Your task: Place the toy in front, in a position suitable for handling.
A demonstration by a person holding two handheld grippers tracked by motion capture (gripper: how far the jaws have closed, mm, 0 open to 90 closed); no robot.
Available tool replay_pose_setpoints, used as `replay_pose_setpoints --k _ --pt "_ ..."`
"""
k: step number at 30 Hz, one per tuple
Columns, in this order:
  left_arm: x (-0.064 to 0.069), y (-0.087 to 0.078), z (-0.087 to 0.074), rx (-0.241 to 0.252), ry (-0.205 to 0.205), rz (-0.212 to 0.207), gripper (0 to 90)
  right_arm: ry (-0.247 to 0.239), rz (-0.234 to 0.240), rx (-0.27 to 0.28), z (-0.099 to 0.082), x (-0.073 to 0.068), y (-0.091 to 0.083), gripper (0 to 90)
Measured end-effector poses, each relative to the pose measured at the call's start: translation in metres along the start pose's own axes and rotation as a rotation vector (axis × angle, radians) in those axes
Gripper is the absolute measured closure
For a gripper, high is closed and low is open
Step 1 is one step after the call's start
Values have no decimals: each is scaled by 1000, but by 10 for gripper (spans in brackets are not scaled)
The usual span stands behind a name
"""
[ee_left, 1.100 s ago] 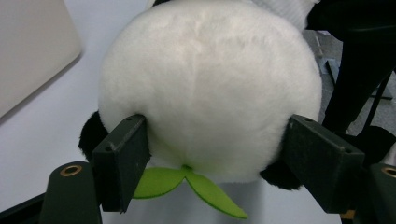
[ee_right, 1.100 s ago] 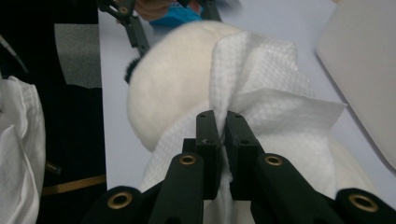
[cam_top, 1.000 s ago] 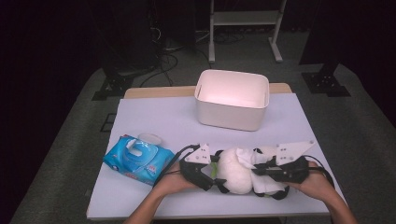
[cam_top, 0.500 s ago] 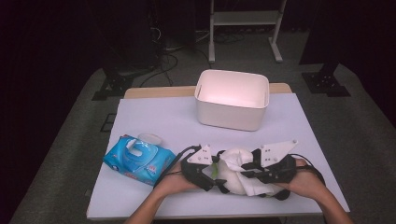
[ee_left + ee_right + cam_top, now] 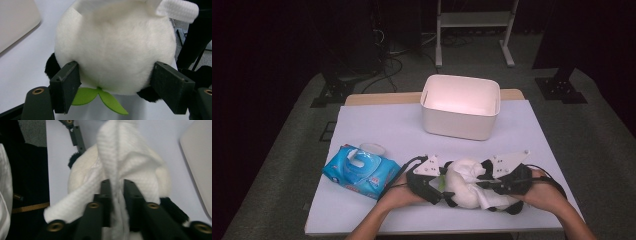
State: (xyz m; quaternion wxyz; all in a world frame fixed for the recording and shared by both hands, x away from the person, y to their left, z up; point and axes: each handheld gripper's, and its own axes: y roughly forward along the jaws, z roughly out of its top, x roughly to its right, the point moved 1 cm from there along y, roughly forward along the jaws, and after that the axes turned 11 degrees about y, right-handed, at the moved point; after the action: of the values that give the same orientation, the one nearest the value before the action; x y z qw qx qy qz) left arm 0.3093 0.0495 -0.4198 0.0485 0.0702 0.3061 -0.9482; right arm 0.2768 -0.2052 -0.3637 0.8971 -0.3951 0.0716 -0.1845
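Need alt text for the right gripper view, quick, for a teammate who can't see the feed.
The right tool pinches a fold of white wipe between its two black jaws, draped over a white plush toy with black ears on the white table. A pale bin sits at the right edge.

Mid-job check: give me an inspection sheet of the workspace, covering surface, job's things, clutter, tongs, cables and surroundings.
Surface: white table, bare at the back left.
Job's things: panda plush toy at the front edge, white wipe draped over it.
Clutter: blue wipes pack, lid flipped open, left of the toy; white bin at the back, nothing seen inside.
Tongs: left tongs clamp the toy's round body; right tongs pinch the wipe, jaws just closing on it.
Cables: black cable trails from the left tongs.
Surroundings: dark room, grey floor, white metal stand behind the table.
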Motion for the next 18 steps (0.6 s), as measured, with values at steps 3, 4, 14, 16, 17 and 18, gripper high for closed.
replay_pose_setpoints --k 3,4,14,16,17,18 --pt "0 0 0 10 -11 -3 234 -16 13 4 5 -3 0 838" --pt "0 0 0 14 -9 -4 235 -18 22 13 7 -5 1 838" --pt "2 2 1 11 5 -1 235 -104 58 -22 27 -28 27 837" --pt "2 2 2 14 3 2 235 -82 59 -20 20 -25 18 837" --pt "2 3 2 14 4 1 235 -70 55 -19 14 -24 12 837" --pt "2 4 3 17 -1 1 235 -57 52 -19 10 -23 8 837"
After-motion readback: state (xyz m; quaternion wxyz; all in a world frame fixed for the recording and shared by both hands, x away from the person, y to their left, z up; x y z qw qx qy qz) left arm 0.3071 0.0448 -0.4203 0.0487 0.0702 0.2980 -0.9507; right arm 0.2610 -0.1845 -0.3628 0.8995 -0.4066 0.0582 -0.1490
